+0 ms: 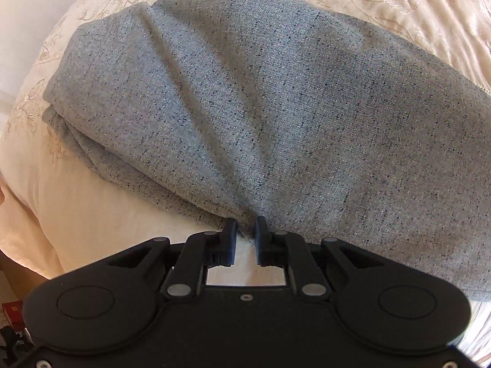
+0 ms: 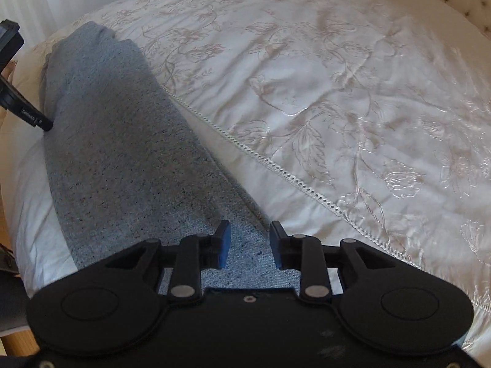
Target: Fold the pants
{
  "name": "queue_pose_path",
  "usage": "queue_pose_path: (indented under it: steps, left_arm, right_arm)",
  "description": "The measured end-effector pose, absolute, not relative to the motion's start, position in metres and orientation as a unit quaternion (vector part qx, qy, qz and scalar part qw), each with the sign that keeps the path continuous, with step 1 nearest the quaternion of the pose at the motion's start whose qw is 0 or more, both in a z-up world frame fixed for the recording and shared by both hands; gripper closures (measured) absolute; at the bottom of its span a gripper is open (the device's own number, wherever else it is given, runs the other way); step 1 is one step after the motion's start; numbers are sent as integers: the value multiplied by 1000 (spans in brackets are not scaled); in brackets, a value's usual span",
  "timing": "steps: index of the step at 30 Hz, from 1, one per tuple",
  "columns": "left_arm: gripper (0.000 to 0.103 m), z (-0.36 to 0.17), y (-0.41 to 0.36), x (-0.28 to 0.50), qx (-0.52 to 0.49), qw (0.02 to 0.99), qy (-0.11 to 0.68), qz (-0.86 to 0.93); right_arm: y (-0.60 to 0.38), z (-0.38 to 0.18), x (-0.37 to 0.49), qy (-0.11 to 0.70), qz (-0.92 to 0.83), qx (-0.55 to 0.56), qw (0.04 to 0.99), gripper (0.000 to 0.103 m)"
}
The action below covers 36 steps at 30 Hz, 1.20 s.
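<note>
Right gripper fingers apart, empty, above grey pants. Left gripper clamped on their hem. Fabric judged soft, light, limp; grip edges.

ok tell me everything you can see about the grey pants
The grey pants are a speckled, woven-looking fabric, grey flecked with dark dots. They lie folded into a long band on the cream embroidered bedspread, with soft creases fanning out from where the left gripper pinches their near edge. Layered edges show at one end. The right gripper hangs open over the other end, its pads not pressing the cloth.
</note>
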<state>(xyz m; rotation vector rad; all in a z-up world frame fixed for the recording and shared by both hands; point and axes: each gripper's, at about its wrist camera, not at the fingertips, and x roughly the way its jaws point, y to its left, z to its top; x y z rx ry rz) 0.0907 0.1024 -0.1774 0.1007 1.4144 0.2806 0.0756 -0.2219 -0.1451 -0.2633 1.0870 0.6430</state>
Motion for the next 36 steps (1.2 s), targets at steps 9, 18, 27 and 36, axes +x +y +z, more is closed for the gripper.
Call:
queue_pose_path:
  steps: [9,18,27,36]
  left_arm:
    - [86,-178,98,99,43,755,641,134]
    - [75,-178,106,105,60,750,653,86]
    - [57,-132,170,104,97,768,634,8]
    - [54,-154,282,172,113,761,634,75]
  right_arm:
    - [-223,-157,78,503,322,-151,788,101]
    - [-224,-169,88,514,219,-154,815,85]
    - [-188,-117,63,490,133,-91,857,78]
    - [4,-101,52,491,239,-58,836,76]
